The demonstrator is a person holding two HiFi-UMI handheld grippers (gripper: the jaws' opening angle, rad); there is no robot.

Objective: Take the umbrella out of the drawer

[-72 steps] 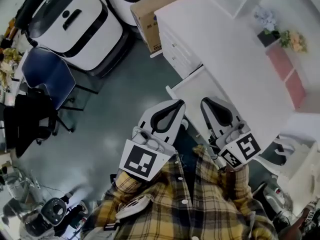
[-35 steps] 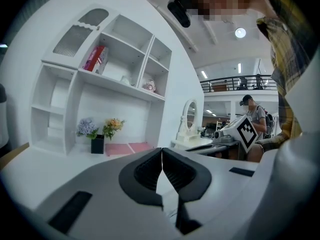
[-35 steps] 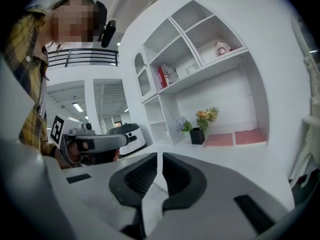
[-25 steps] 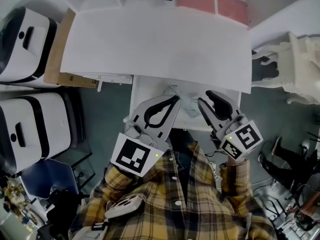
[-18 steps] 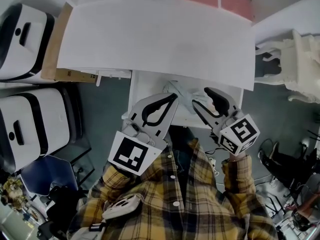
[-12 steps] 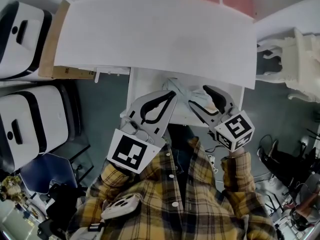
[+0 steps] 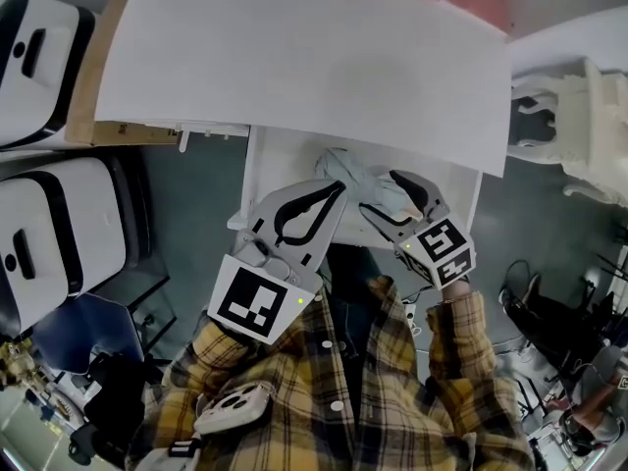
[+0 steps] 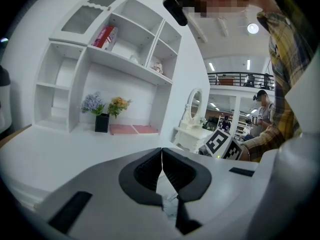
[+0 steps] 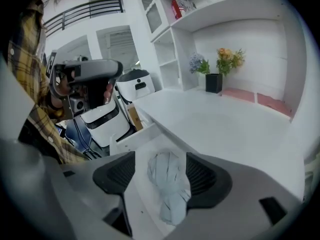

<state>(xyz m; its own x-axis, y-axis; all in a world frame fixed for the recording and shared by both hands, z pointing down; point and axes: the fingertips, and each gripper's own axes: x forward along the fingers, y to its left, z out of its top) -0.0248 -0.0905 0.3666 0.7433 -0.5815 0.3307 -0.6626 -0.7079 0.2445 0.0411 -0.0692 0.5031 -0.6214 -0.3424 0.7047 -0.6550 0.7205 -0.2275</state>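
A folded pale blue-grey umbrella (image 7: 355, 178) lies in the open white drawer (image 7: 280, 160) under the white desk top (image 7: 294, 57). My right gripper (image 7: 378, 194) reaches down into the drawer with its jaws opening. In the right gripper view the umbrella (image 9: 169, 184) sits between the two dark pads, with a gap on the left side, and is not squeezed. My left gripper (image 7: 337, 192) hovers at the drawer's front edge beside it, jaws shut and empty; in the left gripper view its tips (image 8: 161, 156) meet.
Two white appliances (image 7: 49, 224) and a cardboard box (image 7: 86, 77) stand left of the desk. A white ornate dressing table (image 7: 569, 116) is to the right. A blue chair (image 7: 69, 332) is behind at the left. Shelves with flowers (image 9: 215, 64) rise behind the desk.
My right gripper has dropped into the drawer and tilted down, its jaws spreading on either side of the umbrella. The left gripper has sunk a little and stayed shut.
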